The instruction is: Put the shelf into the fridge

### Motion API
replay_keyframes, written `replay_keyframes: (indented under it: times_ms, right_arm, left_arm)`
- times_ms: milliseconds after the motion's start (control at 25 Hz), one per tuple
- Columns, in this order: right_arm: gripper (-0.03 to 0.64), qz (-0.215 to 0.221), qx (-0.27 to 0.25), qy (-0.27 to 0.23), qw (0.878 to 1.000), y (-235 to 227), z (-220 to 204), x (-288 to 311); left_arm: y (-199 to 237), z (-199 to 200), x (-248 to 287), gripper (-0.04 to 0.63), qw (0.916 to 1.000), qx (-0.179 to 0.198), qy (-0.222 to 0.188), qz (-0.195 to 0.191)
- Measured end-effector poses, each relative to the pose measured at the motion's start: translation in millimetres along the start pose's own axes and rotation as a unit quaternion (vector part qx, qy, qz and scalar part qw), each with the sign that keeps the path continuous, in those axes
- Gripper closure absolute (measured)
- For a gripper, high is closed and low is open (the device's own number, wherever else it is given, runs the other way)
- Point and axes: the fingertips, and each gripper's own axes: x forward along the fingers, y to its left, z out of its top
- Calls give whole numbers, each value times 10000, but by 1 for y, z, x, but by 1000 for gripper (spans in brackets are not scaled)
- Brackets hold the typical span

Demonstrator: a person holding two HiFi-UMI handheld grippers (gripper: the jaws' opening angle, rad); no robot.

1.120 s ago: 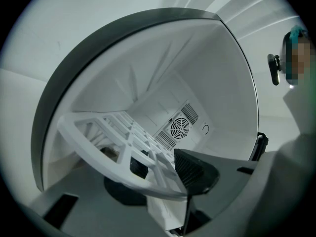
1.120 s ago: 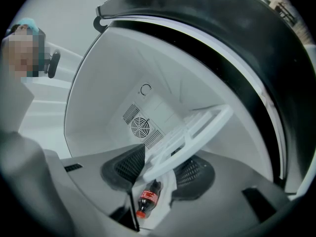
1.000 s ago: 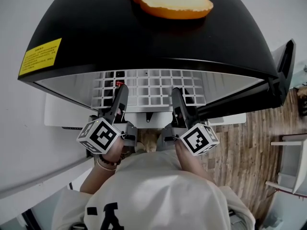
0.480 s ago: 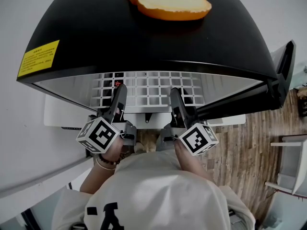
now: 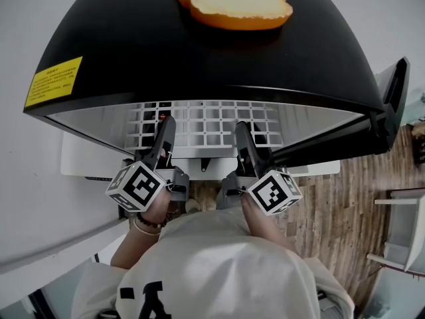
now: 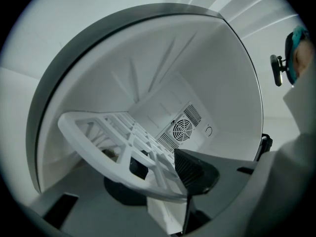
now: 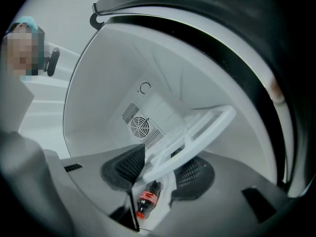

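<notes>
The white grid shelf [image 5: 206, 121] lies level in the mouth of the black fridge [image 5: 199, 52], its front edge toward me. My left gripper [image 5: 165, 126] is shut on the shelf's front left part and my right gripper [image 5: 243, 131] on its front right part. From the left gripper view, the shelf [image 6: 111, 139] runs between the dark pads [image 6: 190, 169] of the left gripper [image 6: 158, 177], inside the white cavity. In the right gripper view the shelf [image 7: 197, 132] sits between the ribbed pads [image 7: 129, 166] of the right gripper [image 7: 160, 171].
The fridge door [image 5: 393, 88] stands open at the right. A fan grille [image 6: 183, 130] is on the back wall. A cola bottle [image 7: 145, 200] lies below the right jaws. An orange-rimmed object [image 5: 232, 0] rests on top of the fridge. White furniture [image 5: 406, 228] stands on the wooden floor.
Almost nothing differs: both grippers keep their hold, and the shelf has edged very slightly further under the fridge top.
</notes>
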Motion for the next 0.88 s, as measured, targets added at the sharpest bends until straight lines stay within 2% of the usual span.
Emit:
replay_keyframes:
  times_ms: [880]
  right_arm:
    - [443,60,-16,-5,10000,-2,4,12]
  left_arm:
    - [3,3,11,423,10000,16,-39,15]
